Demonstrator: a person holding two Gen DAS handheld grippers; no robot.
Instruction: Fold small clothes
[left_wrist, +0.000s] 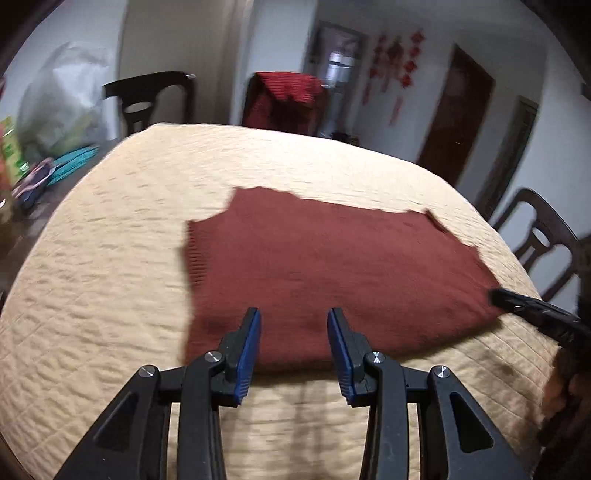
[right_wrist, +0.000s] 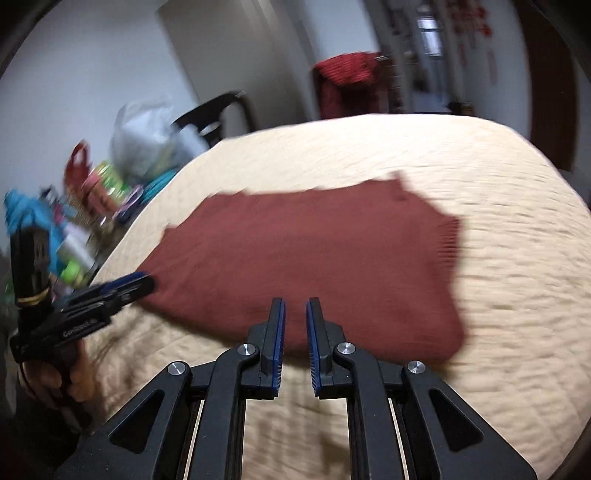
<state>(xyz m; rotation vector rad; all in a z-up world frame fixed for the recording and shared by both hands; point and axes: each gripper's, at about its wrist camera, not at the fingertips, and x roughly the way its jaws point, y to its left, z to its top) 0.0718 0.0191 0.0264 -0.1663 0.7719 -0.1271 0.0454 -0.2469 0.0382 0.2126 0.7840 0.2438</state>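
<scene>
Where it lies, garment (left_wrist: 325, 266) long axis crosswise.

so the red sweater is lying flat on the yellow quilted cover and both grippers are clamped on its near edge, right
Not quite. The red sweater does lie flat on the yellow quilted cover, but neither gripper is clamped on it. The left wrist view shows the left gripper open and empty; the right wrist view shows the right gripper with a narrow gap, gripping nothing.
</scene>
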